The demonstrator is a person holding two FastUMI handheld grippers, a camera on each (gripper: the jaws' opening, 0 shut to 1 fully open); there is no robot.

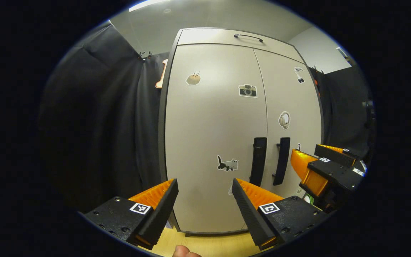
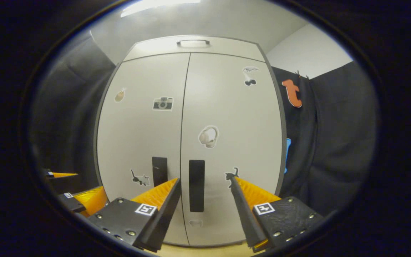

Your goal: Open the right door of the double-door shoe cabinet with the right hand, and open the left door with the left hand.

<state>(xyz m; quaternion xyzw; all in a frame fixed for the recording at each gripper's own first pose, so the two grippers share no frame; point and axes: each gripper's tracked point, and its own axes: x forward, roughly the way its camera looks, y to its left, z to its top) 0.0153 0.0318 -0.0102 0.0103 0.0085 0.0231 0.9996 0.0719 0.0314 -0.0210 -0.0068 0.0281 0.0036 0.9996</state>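
A pale double-door shoe cabinet (image 1: 212,117) (image 2: 227,107) stands ahead with both doors closed and stickers on them. Two dark vertical handles flank the centre seam: the left door's handle (image 1: 258,161) (image 2: 159,171) and the right door's handle (image 1: 282,160) (image 2: 196,185). My left gripper (image 1: 205,185) is open, short of the left door, with its handle up and to the right of it. My right gripper (image 2: 205,185) is open, and the right handle appears between its fingers, still some way ahead. The right gripper (image 1: 328,167) also appears at the right edge of the left gripper view.
A small top drawer with a bar handle (image 1: 248,36) (image 2: 193,42) sits above the doors. Black cloth (image 1: 102,125) (image 2: 334,142) hangs on both sides of the cabinet. Light wooden floor (image 1: 205,244) lies below. A fingertip (image 1: 184,252) pokes in at the bottom edge.
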